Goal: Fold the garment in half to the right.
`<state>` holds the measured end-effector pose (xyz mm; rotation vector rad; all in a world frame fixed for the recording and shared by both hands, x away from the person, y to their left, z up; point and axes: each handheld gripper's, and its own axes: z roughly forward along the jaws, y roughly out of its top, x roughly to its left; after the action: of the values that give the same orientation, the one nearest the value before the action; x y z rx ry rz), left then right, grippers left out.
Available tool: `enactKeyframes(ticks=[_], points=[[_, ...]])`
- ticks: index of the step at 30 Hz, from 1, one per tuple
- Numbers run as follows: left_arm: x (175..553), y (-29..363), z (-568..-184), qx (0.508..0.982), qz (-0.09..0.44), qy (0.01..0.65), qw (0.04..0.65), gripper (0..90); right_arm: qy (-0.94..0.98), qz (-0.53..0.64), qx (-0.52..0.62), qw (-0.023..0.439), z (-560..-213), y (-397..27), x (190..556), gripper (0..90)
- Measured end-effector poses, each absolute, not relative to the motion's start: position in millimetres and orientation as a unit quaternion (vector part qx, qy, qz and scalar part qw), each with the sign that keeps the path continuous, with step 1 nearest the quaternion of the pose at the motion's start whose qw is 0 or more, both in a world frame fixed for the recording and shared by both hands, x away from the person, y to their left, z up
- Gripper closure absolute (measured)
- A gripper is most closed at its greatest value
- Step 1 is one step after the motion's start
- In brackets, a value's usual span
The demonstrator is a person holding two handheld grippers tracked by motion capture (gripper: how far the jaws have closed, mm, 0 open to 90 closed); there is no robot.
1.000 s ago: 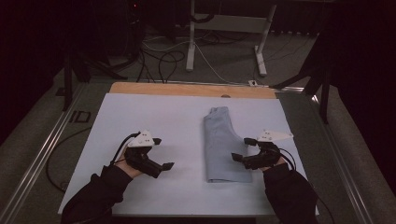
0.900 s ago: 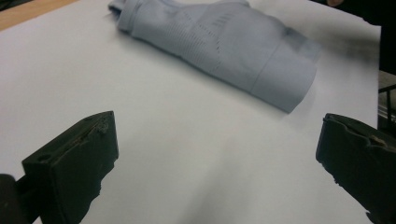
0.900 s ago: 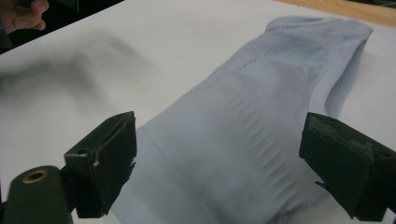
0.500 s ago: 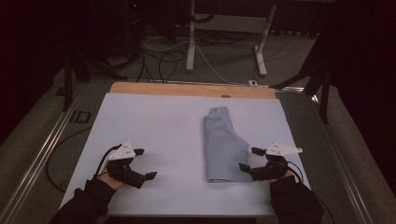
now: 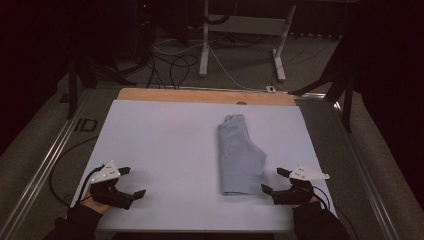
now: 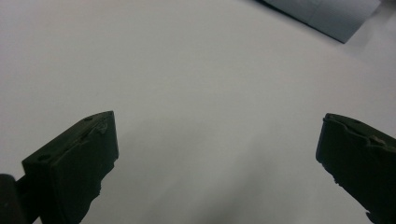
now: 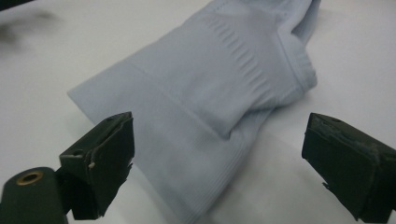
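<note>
Right gripper (image 5: 274,180) sits just beside the folded shorts (image 5: 239,155), off their near right corner, jaws spread wide, holding nothing. In the right gripper view the shorts (image 7: 219,88) lie straight ahead between the two open jaws, hem edge closest, not touching either jaw. Left gripper (image 5: 132,182) is well apart from the shorts, off to their left near the front edge of the white table sheet (image 5: 165,145), jaws also wide open and empty. In the left gripper view a corner of the shorts (image 6: 327,14) shows far off at the top right, bare sheet between the jaws.

Shorts lie on the right half of the sheet, long axis running away from the person, waistband end far, hem end near. Right gripper is clearly the nearer one; the shorts lie just to its left and slightly ahead. My read: any next grab at the shorts falls to the right gripper, at the near hem corner.

Counts: two grippers, one pair of shorts, one sheet. Wooden table edge (image 5: 200,95) beyond the far end of the shorts.
</note>
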<state>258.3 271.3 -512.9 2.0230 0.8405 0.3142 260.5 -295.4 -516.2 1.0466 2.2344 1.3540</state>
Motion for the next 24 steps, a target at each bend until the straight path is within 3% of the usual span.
enactKeyframes(ticks=[9, 24], points=[[251, 289, -518, 0.805, 0.134, 0.368, 0.447, 0.0, 0.775, 0.478, 0.379, 0.166, -523, -300, 255, 9.4], [246, 275, -522, 0.808, 0.141, 0.350, 0.452, 0.0, 0.776, 0.481, 0.369, 0.171, -523, -289, 264, 9.4]])
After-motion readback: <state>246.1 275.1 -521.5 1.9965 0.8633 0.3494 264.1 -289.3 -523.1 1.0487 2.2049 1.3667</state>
